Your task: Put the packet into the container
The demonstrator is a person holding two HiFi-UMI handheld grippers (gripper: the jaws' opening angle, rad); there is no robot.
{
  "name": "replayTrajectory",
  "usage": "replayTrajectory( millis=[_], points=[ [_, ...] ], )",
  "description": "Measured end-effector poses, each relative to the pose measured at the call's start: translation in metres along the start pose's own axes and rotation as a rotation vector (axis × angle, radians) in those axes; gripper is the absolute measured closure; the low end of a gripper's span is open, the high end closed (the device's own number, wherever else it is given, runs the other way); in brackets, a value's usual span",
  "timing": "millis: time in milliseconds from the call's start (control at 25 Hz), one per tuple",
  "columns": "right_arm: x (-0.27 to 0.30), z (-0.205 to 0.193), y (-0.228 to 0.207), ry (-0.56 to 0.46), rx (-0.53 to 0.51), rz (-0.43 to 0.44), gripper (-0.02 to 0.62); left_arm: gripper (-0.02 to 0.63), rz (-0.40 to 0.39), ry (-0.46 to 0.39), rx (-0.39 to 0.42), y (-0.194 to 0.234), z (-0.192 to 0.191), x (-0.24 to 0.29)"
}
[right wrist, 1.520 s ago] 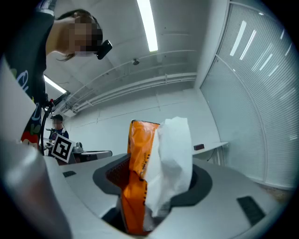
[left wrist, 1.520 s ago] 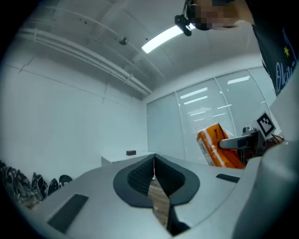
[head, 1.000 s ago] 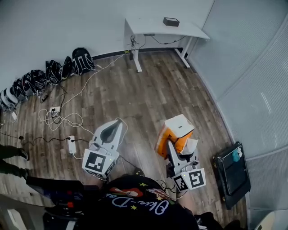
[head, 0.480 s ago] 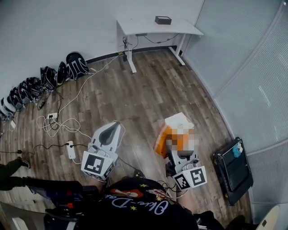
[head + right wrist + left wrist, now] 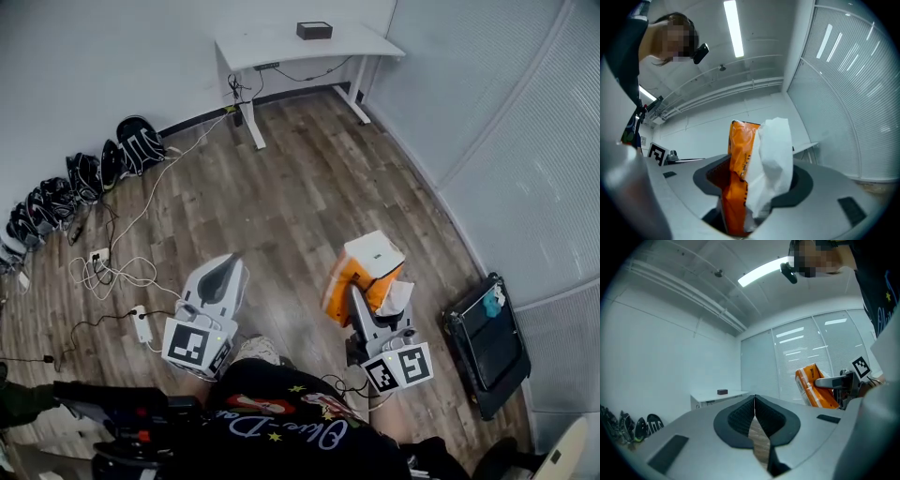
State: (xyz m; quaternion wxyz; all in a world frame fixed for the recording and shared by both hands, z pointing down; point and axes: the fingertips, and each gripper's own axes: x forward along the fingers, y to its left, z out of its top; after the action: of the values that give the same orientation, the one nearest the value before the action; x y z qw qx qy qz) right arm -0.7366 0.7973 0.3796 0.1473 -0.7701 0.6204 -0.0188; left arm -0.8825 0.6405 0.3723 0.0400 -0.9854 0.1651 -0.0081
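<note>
An orange and white packet [image 5: 364,273] stands between the jaws of my right gripper [image 5: 373,305], which is shut on it and holds it above the wooden floor. In the right gripper view the packet [image 5: 754,176] fills the gap between the jaws, orange side left, crumpled white side right. My left gripper [image 5: 218,284] is held out to the left with its jaws pressed together and nothing in them. In the left gripper view the gripper [image 5: 754,401] points into the room, and the packet [image 5: 812,387] shows at the right. No container is clearly visible.
A white desk [image 5: 291,42] with a small black box [image 5: 314,30] stands at the far wall. Helmets [image 5: 84,173] and loose cables [image 5: 112,272] lie along the left. A black flat case [image 5: 489,342] lies by the curved blind wall at right.
The view has shifted: desk and helmets have slid left and up in the head view. Both grippers keep their pose, the right one still holding the packet.
</note>
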Motion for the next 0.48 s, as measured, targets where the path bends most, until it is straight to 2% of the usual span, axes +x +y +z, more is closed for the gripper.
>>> replayTrajectory(
  millis=[240, 480],
  points=[
    [0.053, -0.001, -0.032, -0.017, 0.018, 0.002, 0.342, 0.597, 0.009, 0.014, 0.018, 0.031, -0.006, 0.053],
    [0.144, 0.003, -0.083, -0.023, 0.001, -0.001, 0.342, 0.597, -0.051, -0.025, 0.019, 0.071, -0.003, 0.156]
  ],
)
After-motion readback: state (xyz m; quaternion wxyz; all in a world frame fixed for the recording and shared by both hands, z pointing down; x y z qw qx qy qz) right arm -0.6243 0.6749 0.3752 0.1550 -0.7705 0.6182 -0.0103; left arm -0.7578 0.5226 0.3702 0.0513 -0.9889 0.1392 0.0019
